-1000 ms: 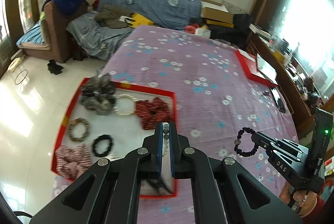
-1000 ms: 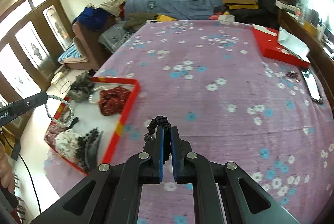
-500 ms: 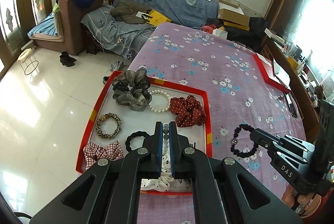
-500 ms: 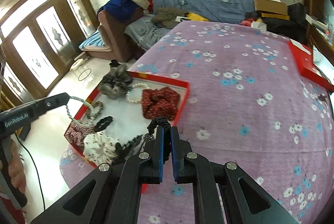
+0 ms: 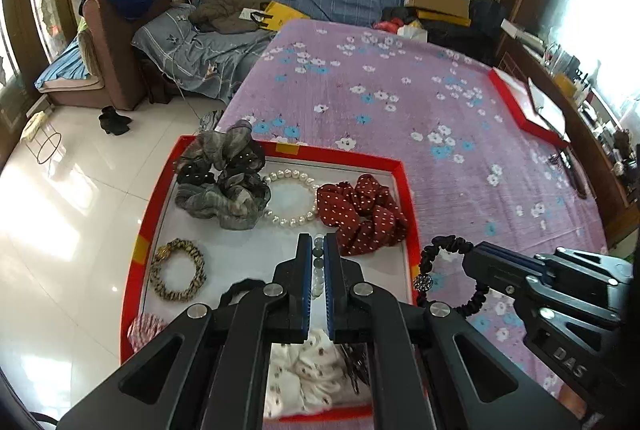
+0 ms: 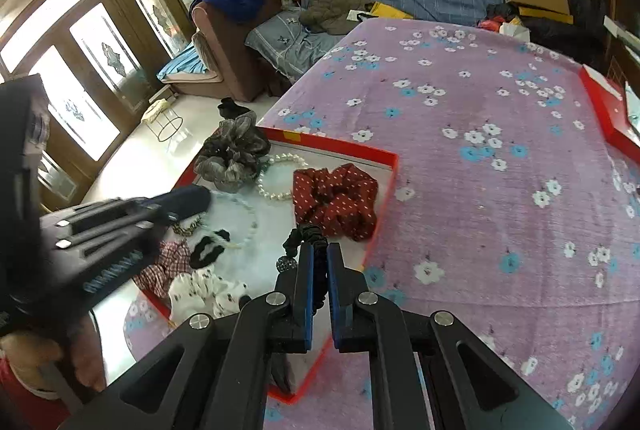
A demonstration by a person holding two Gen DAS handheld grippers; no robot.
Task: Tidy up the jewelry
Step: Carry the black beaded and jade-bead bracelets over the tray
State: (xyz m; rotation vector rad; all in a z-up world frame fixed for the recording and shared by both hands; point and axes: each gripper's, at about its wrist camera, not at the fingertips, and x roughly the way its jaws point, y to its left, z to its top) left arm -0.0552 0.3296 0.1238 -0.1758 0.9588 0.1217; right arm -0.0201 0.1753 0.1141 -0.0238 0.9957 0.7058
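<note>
A red-rimmed tray (image 5: 404, 181) with a white floor lies on the purple flowered cloth. My left gripper (image 5: 318, 246) is shut on a pale bead bracelet (image 5: 318, 262) over the tray; the bracelet's loop shows in the right wrist view (image 6: 248, 226). My right gripper (image 6: 318, 254) is shut on a black scrunchie band with a sparkly bead (image 6: 312, 242), at the tray's right edge; it also shows in the left wrist view (image 5: 444, 270). The tray holds a red dotted scrunchie (image 5: 362, 213), a pearl bracelet (image 5: 288, 197), a grey scrunchie (image 5: 224, 181) and a leopard band (image 5: 178, 270).
A white spotted scrunchie (image 5: 312, 382), a checked scrunchie (image 6: 164, 266) and a black hair tie (image 6: 208, 246) lie at the tray's near end. A second red tray (image 5: 524, 109) sits at the far right. A sofa with clothes (image 5: 224, 13) stands beyond the table.
Both grippers have moved toward the tray with their pieces. The left gripper now hangs lower over the tray floor, and the right gripper has reached the tray's right edge.
</note>
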